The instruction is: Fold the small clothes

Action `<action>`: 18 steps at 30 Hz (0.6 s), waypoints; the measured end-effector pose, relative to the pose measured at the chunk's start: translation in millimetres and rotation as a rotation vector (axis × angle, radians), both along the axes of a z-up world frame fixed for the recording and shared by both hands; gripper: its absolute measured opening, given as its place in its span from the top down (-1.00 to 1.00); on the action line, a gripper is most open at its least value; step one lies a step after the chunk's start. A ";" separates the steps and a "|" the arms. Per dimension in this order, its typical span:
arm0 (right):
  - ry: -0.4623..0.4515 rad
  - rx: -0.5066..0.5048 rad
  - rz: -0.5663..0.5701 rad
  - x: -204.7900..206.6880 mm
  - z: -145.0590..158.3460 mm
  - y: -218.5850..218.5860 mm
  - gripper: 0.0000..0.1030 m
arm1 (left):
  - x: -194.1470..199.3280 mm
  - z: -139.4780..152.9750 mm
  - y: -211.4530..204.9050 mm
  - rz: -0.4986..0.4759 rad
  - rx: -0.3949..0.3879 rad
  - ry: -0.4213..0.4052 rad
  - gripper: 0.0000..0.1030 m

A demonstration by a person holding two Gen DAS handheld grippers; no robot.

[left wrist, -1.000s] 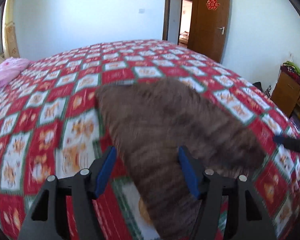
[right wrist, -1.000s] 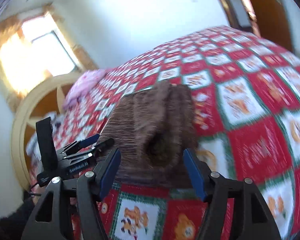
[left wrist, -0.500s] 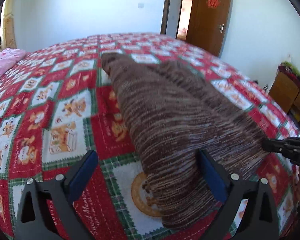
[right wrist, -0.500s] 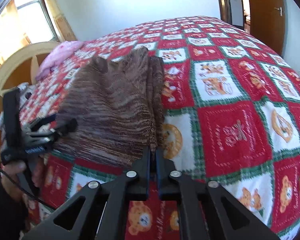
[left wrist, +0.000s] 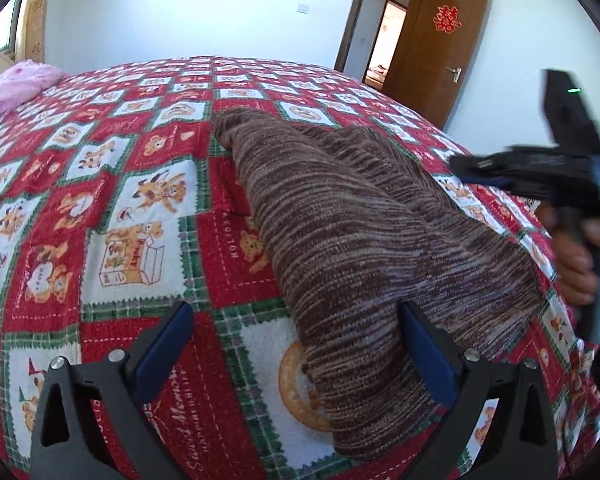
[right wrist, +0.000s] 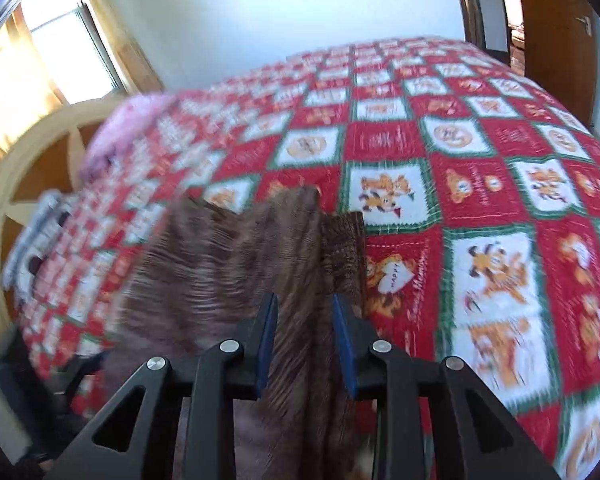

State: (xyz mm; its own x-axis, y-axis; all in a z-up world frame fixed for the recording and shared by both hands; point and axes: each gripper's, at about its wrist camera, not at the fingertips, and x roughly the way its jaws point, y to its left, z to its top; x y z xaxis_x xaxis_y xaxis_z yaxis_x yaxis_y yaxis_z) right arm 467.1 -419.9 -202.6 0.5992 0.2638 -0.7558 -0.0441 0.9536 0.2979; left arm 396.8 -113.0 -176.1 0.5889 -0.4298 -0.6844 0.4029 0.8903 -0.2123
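Note:
A brown striped knit garment (left wrist: 364, 232) lies folded lengthwise on the red patterned bedspread (left wrist: 132, 208). My left gripper (left wrist: 296, 352) is open wide just above the bed, its right finger touching the garment's near edge. My right gripper (right wrist: 305, 344) has its jaws a narrow gap apart with a fold of the garment (right wrist: 300, 280) between them; the view is blurred. In the left wrist view the right gripper (left wrist: 540, 176) is at the garment's right side, held in a hand.
A pink pillow (left wrist: 16, 88) lies at the bed's far left by a wooden headboard (right wrist: 24, 184). An open brown door (left wrist: 432, 52) is behind the bed. The bed's near edge runs just below the grippers.
My right gripper was fully shut in front of the garment; now its jaws stand slightly apart around a fold of it. The left gripper stays open and has barely moved.

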 end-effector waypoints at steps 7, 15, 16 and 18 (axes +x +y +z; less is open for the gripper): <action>-0.118 -0.043 0.003 -20.9 20.9 7.7 0.90 | 0.4 -2.3 -0.1 0.000 -0.008 0.013 -1.00; 0.051 -0.130 -0.160 2.1 -9.7 -19.3 0.98 | 0.1 -3.6 -8.6 -0.009 0.052 0.006 -1.00; 0.050 -0.118 -0.167 0.1 -10.8 -22.4 0.97 | -0.7 -3.6 -10.1 -0.009 0.065 0.001 -1.00; -0.002 -0.167 -0.189 -8.4 -1.8 -20.1 0.77 | -1.4 -3.6 -10.7 -0.010 0.072 -0.003 -1.00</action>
